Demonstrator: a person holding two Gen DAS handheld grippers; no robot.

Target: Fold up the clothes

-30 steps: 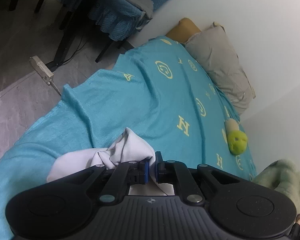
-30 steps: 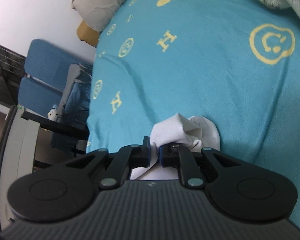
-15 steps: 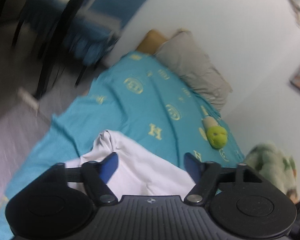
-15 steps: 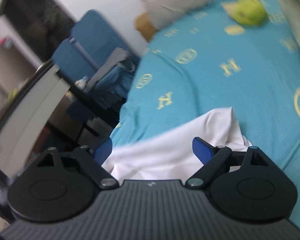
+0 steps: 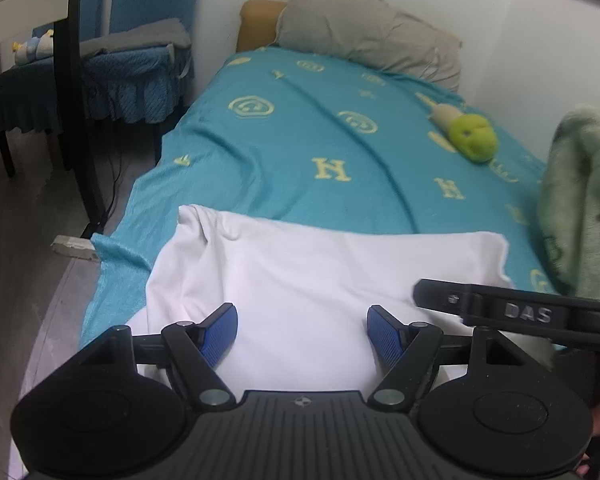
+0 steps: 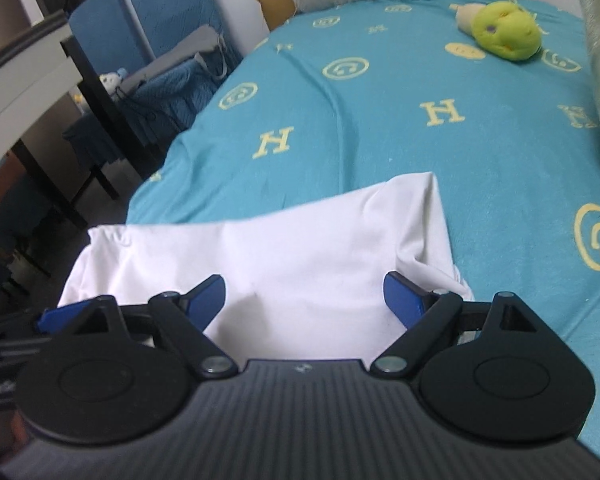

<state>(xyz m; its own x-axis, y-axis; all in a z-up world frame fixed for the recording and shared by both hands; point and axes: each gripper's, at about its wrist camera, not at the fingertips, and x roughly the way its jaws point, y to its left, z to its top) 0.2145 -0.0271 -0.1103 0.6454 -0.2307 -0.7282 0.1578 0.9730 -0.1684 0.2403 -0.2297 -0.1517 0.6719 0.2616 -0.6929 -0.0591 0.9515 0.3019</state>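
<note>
A white garment (image 5: 300, 280), soft smooth knit, lies spread in a broad rectangle with shallow creases on the near end of the bed (image 5: 300, 152). Its far edge is straight, and one corner bunches into a fold at 10 o'clock in the left wrist view. The left claw (image 5: 302, 334) is spread wide above the cloth, holding nothing. The right claw (image 6: 304, 294) is likewise spread and empty. The bedspread is teal with yellow letters and faces. A lime plush toy (image 5: 472, 140) rests at 2 o'clock, and a grey pillow (image 5: 364, 36) at 12.
</note>
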